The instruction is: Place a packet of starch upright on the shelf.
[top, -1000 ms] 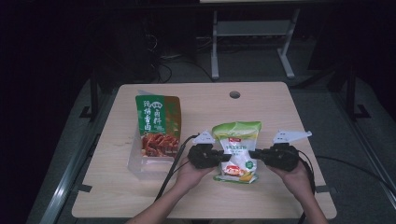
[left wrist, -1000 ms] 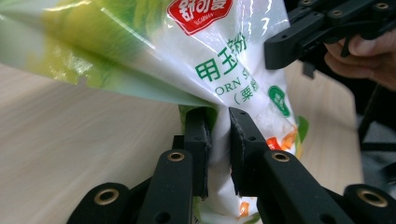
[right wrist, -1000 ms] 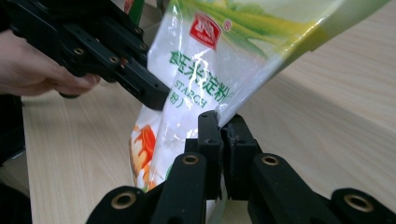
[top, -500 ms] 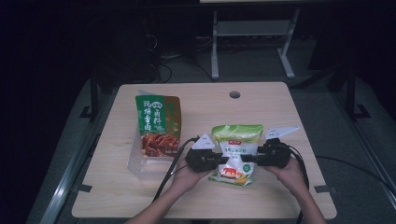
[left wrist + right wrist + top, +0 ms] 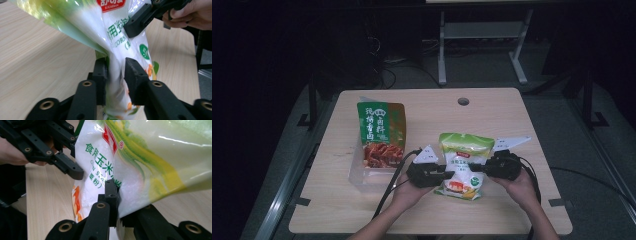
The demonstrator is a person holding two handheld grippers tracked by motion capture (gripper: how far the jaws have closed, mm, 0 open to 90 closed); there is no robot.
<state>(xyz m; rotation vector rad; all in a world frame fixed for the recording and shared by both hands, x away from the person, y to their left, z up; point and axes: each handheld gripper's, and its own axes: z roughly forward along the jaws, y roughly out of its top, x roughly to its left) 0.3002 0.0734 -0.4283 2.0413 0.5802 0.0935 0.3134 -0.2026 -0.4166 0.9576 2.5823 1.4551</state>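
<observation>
A white, green and yellow bag of corn starch is held off the wooden table between both grippers. My left gripper has the bag's lower part between its pads. Its jaws have just been opening, but the bag still fills the gap and looks pinched. My right gripper is shut on the bag's other edge, one jaw in front of it and one behind; its jaws have just been closing. Each gripper view also shows the other gripper across the bag: the right gripper and the left gripper.
A green and red snack pouch stands in a clear plastic container at the table's left. A round cable hole sits near the far edge. A metal stand is on the floor behind the table.
The bag's lower end has shifted slightly between the two grippers. Both hands stay in nearly the same place near the table's front.
</observation>
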